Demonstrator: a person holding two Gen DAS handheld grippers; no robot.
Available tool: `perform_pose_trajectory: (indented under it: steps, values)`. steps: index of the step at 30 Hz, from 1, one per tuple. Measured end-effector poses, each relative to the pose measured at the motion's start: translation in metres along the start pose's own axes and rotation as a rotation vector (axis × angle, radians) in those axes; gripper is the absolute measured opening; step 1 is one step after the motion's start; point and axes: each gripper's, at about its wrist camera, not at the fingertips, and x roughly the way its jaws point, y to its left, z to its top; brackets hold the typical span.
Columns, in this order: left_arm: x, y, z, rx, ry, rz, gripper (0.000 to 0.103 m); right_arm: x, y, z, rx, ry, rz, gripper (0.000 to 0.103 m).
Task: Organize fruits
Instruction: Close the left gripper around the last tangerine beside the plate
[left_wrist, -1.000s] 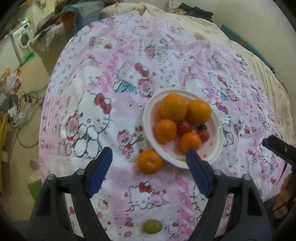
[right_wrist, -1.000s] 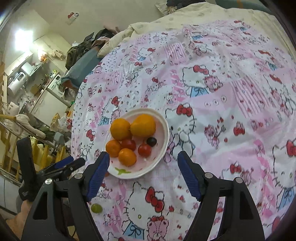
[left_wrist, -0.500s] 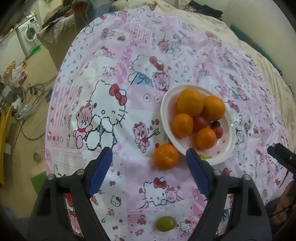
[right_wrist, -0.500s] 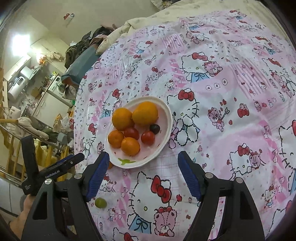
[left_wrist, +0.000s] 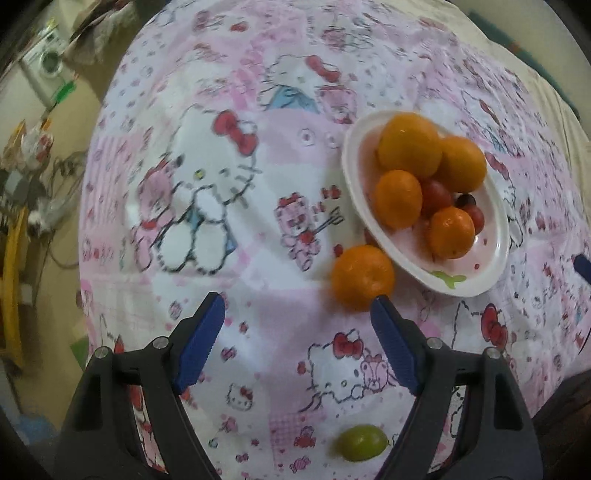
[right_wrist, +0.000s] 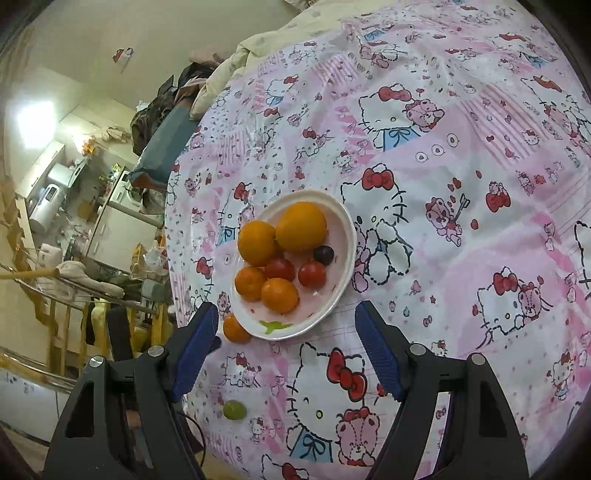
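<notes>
A white plate (left_wrist: 491, 269) (right_wrist: 347, 236) on the pink patterned cloth holds several oranges, red tomatoes and a dark grape. A loose orange (left_wrist: 362, 277) (right_wrist: 234, 328) lies on the cloth touching the plate's near-left rim. A green grape (left_wrist: 362, 447) (right_wrist: 234, 410) lies alone near the table's front edge. My left gripper (left_wrist: 297, 314) is open and empty, its right fingertip just in front of the loose orange. My right gripper (right_wrist: 284, 321) is open and empty, hovering over the plate's near rim.
The round table drops off at the left onto a floor with cables (left_wrist: 55, 177). A washing machine (left_wrist: 44, 62) stands far left. A bed with beige bedding (right_wrist: 258, 48) lies behind the table. Cluttered shelves (right_wrist: 74, 221) stand left in the right wrist view.
My left gripper has moved left and closer to the table, so plate and loose orange shift right and grow larger. My right gripper has moved slightly nearer the plate. Both stay open.
</notes>
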Motion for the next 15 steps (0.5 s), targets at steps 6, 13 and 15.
perform_pose_trajectory:
  steps: [6, 13, 15]
  values:
    - [0.013, -0.023, 0.008, 0.066, 0.034, -0.047, 0.078, 0.006, -0.002, 0.002, 0.017, 0.016, 0.000, 0.079]
    - [0.033, -0.034, 0.014, 0.133, 0.077, -0.040, 0.054, 0.009, -0.007, 0.004, 0.029, 0.023, -0.018, 0.079]
    - [0.032, -0.035, 0.016, 0.125, 0.069, -0.061, 0.041, 0.008, -0.008, 0.004, 0.026, 0.021, -0.024, 0.079]
